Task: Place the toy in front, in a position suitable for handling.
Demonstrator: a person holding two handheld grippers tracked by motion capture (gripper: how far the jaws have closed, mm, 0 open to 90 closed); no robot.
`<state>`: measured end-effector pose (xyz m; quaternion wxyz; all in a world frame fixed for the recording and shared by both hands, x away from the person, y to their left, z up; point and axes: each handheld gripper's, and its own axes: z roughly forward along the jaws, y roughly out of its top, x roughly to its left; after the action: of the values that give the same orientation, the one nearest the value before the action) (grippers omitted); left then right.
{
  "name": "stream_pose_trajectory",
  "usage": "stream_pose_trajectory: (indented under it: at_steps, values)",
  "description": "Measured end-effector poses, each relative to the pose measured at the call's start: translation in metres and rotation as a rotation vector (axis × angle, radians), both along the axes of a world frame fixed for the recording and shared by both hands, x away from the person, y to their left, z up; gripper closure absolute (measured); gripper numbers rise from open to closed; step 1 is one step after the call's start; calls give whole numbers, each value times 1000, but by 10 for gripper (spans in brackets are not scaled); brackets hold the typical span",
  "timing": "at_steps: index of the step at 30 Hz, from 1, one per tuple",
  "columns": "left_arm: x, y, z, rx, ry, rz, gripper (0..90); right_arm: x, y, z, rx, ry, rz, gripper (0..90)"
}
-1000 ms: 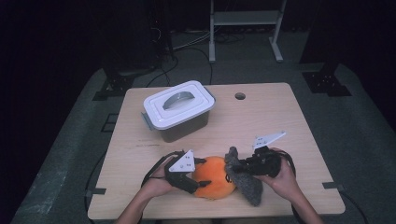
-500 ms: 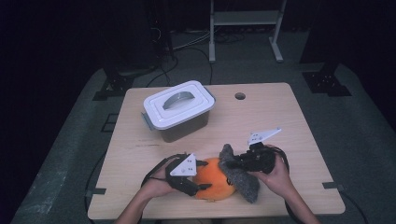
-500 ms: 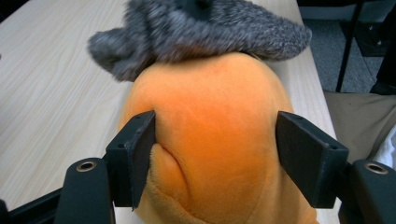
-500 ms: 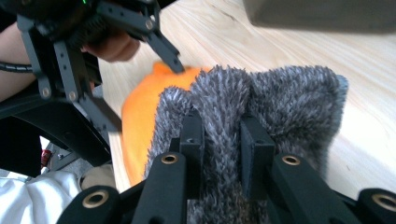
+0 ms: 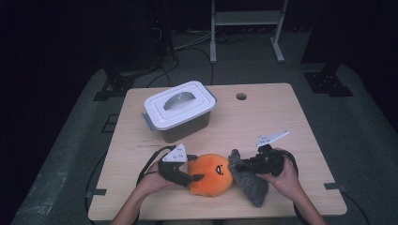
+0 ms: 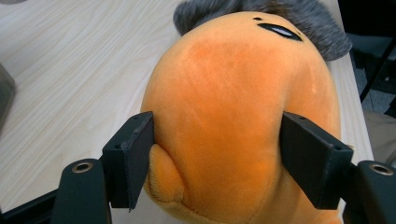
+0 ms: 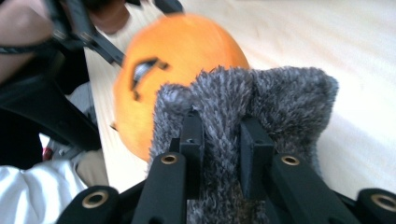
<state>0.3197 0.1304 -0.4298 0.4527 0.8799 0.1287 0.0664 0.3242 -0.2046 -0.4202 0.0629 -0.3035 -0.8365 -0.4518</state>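
A round orange plush toy (image 5: 213,174) with a stitched face lies near the table's front edge, and a grey furry piece (image 5: 251,185) hangs at its right side. My left gripper (image 5: 195,178) is shut on the plush's left side. In the left gripper view its pads (image 6: 130,158) press into the orange plush (image 6: 233,84) from both sides, and the jaws have just been opening slightly around it. My right gripper (image 5: 237,165) is shut on the grey fur. The right gripper view shows a fold of fur (image 7: 289,93) pinched between the jaws, with the orange plush (image 7: 187,42) behind.
A grey box with a white handled lid (image 5: 178,110) stands at the back left of the wooden table (image 5: 267,117). A small round hole (image 5: 241,96) lies near the table's far edge. Both gripper cables trail over the front edge.
My left gripper has shifted slightly left and away from the front edge, still holding the orange plush. The right gripper has stayed almost in place on the grey fur.
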Motion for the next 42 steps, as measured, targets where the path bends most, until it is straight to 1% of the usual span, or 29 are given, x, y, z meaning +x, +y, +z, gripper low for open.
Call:
stream_pose_trajectory:
  at_steps: [2,3,4,5,6,8,9,11,13,14,15,16,17,20,21,22,23,26,28,30,31,32,35,36,37,38,39,40,42]
  values:
    - [2,0,-1,-4,4,5,287,-5,2,9,51,-28,15,737]
    - [2,-1,-1,-4,4,6,287,-7,4,14,65,-50,26,737]
    - [3,-1,-1,-4,9,11,287,-9,7,16,64,-60,32,737]
    - [3,-1,-1,-6,12,14,287,-11,11,17,52,-70,39,737]
    - [4,0,-1,-4,17,16,287,-11,13,15,42,-69,42,737]
    - [4,1,-2,-8,21,24,287,-9,16,7,-3,-57,49,737]
    - [4,2,-2,-10,21,26,286,-7,15,2,-11,-48,46,737]
    - [5,2,-2,-15,33,31,284,-5,10,-1,-20,-32,28,737]
    - [6,4,-3,-12,36,31,283,-2,5,-6,-62,-28,-1,737]
    - [6,4,-3,-12,38,32,281,-2,3,-8,-76,-23,-9,738]
    - [7,4,-3,-12,39,34,281,-2,2,-8,-77,-21,-11,739]
    - [7,3,-3,-15,41,36,278,-3,2,-6,-68,-30,-9,740]
    - [7,3,-3,-18,45,37,274,-5,3,-1,-46,-48,-2,740]
    - [9,1,-4,-21,49,38,260,-13,12,13,34,-84,38,739]
    - [10,1,-4,-22,48,38,259,-14,15,15,35,-93,48,739]
    - [10,0,-4,-22,44,37,259,-16,19,16,23,-101,61,738]
    - [10,0,-4,-22,42,36,259,-17,23,13,-2,-105,74,738]
    - [8,-2,-3,-25,33,41,259,-14,24,5,-32,-86,73,741]
    - [9,-2,-3,-23,32,43,259,-11,18,4,-54,-81,50,741]
    - [10,-2,-3,-24,37,41,259,-9,10,1,-92,-76,16,742]
    - [10,-3,-2,-25,39,41,259,-7,7,0,-100,-70,-1,742]
    - [10,-5,-1,-21,38,35,256,-7,6,1,-88,-74,-3,742]
    - [9,-11,1,-23,21,23,250,-12,11,15,18,-102,29,742]
    - [9,-12,1,-21,15,19,246,-15,16,19,28,-120,42,740]
    - [9,-14,2,-26,10,19,244,-17,21,21,21,-136,54,739]
    - [9,-14,2,-26,8,18,242,-19,26,20,10,-143,65,738]
    - [7,-14,2,-36,10,17,240,-19,28,18,-5,-137,71,738]
    - [7,-14,4,-36,5,8,236,-18,30,13,-24,-132,73,739]
    - [5,-13,9,-48,3,0,216,-16,28,9,-24,-116,67,742]
